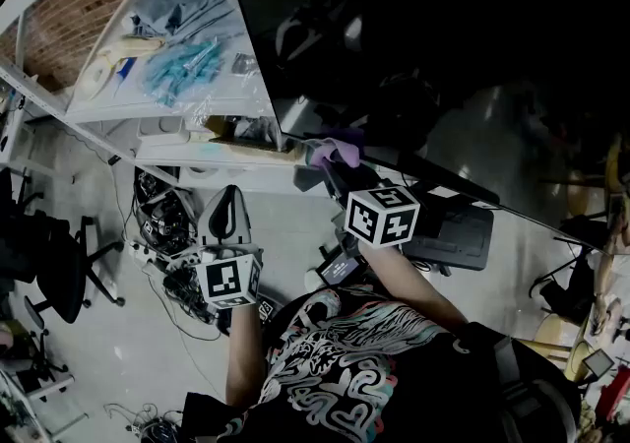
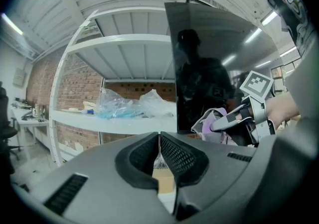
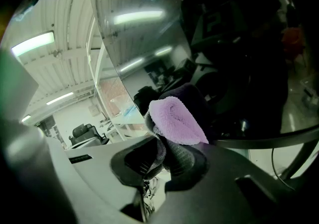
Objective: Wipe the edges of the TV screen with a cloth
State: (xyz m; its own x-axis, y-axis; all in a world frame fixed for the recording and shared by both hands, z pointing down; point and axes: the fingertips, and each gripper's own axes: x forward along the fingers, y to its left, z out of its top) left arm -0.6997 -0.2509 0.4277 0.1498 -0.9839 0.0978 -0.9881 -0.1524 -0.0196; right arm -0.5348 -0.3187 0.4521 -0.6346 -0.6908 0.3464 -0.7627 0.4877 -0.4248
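We noted the right gripper clamped on the purple cloth at the TV screen lower edge. The left gripper had its jaws together, empty.

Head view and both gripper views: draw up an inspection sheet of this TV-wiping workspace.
Surface: TV screen, dark and glossy, reflecting ceiling lights.
Job's things: purple cloth, by the screen's lower edge.
Clutter: plastic bags on the white shelf beside the screen.
Grippers: right gripper shut on the cloth; left gripper shut, empty, back from the screen.
Cables: tangle of cables on the floor below the shelf.
Surroundings: brick wall; office chair.
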